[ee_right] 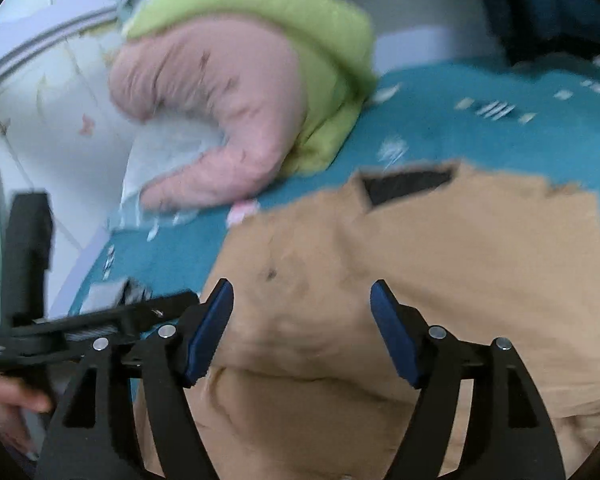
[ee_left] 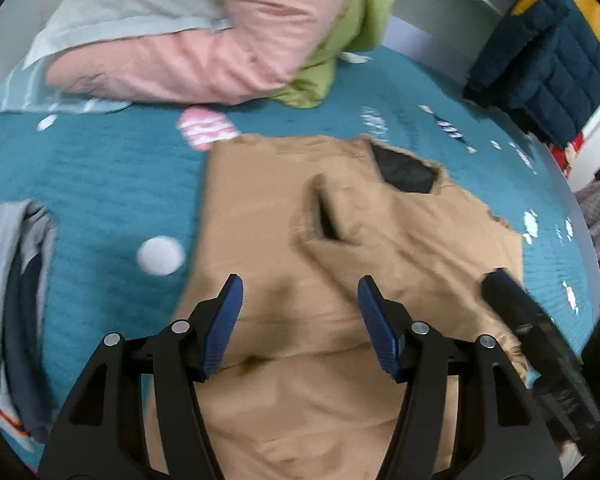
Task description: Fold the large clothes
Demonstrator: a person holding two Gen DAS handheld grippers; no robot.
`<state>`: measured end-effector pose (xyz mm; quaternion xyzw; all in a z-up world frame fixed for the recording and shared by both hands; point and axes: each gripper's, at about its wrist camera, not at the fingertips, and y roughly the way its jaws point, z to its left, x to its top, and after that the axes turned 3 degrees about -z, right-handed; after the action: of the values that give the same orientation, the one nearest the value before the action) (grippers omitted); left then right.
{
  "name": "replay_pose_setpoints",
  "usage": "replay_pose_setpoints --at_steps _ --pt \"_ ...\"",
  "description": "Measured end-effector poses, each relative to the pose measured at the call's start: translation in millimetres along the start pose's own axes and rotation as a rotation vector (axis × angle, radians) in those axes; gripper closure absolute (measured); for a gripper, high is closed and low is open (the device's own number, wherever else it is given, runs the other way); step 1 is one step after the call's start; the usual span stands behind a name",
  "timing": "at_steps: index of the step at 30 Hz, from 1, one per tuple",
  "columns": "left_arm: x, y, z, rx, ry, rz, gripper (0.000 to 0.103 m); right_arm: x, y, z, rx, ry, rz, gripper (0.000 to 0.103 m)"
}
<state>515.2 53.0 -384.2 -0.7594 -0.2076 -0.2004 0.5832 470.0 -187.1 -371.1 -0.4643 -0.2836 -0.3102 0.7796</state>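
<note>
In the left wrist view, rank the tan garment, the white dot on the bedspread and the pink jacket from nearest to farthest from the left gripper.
From the left gripper:
1. Tan garment, directly under and ahead of the open jaws.
2. White dot, off to the left on the teal bedspread.
3. Pink jacket, at the far edge of the bed.

I see a bed covered by a teal quilted bedspread [ee_left: 100,184] with small white and pink printed motifs. A tan, wrinkled cloth garment [ee_left: 300,264] with a dark lining at its neck lies spread flat on the middle of it. At the far side a puffy pink padded jacket [ee_left: 204,56] rests on the spread, touching a lime-green fleece garment [ee_left: 340,48] (both blurred). At my left edge lies a grey and navy folded garment [ee_left: 16,280].
</note>
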Motion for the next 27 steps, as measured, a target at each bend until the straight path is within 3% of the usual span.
replay_pose_setpoints --at_steps 2,5,7,10,12,16,18,20,22,24,27 --pt "7 9 -19 -0.039 0.033 0.006 0.042 6 -7 -40 -0.102 0.077 0.027 0.035" --pt "14 30 -51 -0.058 0.101 0.03 0.042 5 -2 -89 -0.172 0.203 0.09 0.044" --pt "14 49 -65 -0.103 0.116 0.06 0.042 -5 11 -120 -0.152 0.292 0.182 0.044" --pt "10 101 -75 -0.047 0.157 0.196 0.042 -22 33 -137 -0.134 0.329 0.283 0.044" --pt "5 121 -72 -0.022 0.166 0.241 0.042 -22 35 -136 -0.129 0.316 0.29 0.044" --pt "18 92 -66 -0.144 0.188 0.157 0.042 1 16 -140 -0.017 0.365 0.255 0.042" --pt "34 71 -55 -0.174 0.196 0.093 0.038 24 6 -151 -0.037 0.351 0.207 0.038" --pt "54 59 -39 -0.117 0.189 0.035 0.027 45 4 -167 -0.092 0.334 0.184 0.035" --pt "75 60 -16 -0.041 0.151 0.019 0.027 63 13 -183 -0.163 0.312 0.191 0.032" --pt "97 74 12 0.038 0.073 0.049 0.027 73 31 -202 -0.211 0.325 0.236 0.032" --pt "111 109 55 0.127 -0.049 0.173 0.027 82 53 -226 -0.25 0.354 0.295 0.032"
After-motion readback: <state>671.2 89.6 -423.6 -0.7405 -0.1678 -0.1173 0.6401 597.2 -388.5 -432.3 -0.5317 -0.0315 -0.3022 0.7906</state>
